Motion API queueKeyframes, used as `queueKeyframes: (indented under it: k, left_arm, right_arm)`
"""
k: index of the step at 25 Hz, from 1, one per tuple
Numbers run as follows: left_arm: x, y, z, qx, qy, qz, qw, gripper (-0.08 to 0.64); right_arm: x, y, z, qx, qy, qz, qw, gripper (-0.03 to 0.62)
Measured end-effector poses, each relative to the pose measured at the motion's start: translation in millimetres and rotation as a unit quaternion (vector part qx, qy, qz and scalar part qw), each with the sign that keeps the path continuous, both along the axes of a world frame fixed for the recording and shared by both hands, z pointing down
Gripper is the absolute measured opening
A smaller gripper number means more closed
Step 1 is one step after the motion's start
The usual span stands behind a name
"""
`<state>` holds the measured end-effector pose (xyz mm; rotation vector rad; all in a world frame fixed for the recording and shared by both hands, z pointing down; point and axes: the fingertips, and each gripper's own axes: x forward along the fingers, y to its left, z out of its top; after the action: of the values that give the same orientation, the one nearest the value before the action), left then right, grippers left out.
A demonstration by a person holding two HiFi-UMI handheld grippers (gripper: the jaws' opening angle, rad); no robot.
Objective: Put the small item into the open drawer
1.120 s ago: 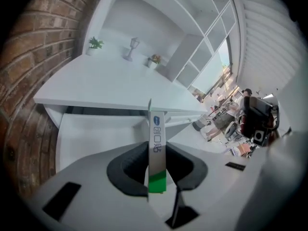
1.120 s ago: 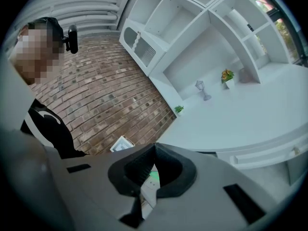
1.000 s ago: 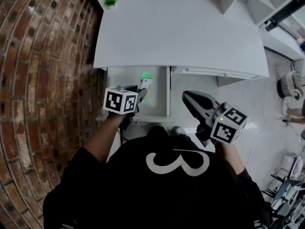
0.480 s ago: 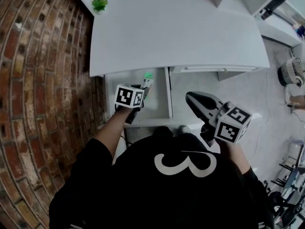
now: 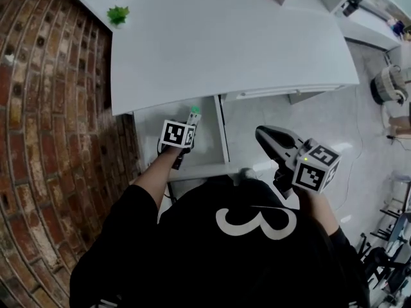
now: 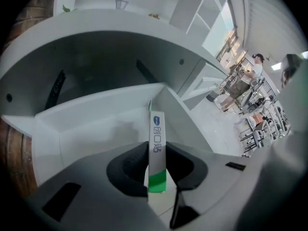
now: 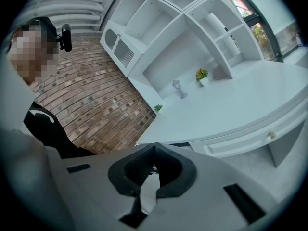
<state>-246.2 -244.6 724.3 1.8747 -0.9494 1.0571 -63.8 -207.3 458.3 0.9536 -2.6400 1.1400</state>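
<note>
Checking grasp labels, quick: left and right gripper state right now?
Left gripper: closed on the slim white-and-green box.
Right gripper: closed, nothing between the jaws.

A red brick wall (image 5: 51, 140) fills the left side. Against it stands a white desktop (image 5: 225, 50), with a small green plant (image 5: 117, 14) at its far left corner. Farther along the far edge stand a little lantern figure (image 7: 178, 87) and a potted plant with orange flowers (image 7: 201, 75), just beside white open shelving (image 7: 192, 28). To the right lies pale glossy floor (image 5: 334, 127), where a round grey vessel (image 5: 387, 85) sits.
</note>
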Motion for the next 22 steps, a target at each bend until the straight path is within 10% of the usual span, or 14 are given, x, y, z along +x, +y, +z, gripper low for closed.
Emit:
queueKeyframes:
  k: [22]
  left_arm:
    - [-1.6, -2.1, 27.4, -0.002, -0.039, -0.012, 0.9992, 0.184]
  right_arm:
    - [22.0, 2.8, 1.1, -0.01, 0.009, 0.017, 1.0, 0.011]
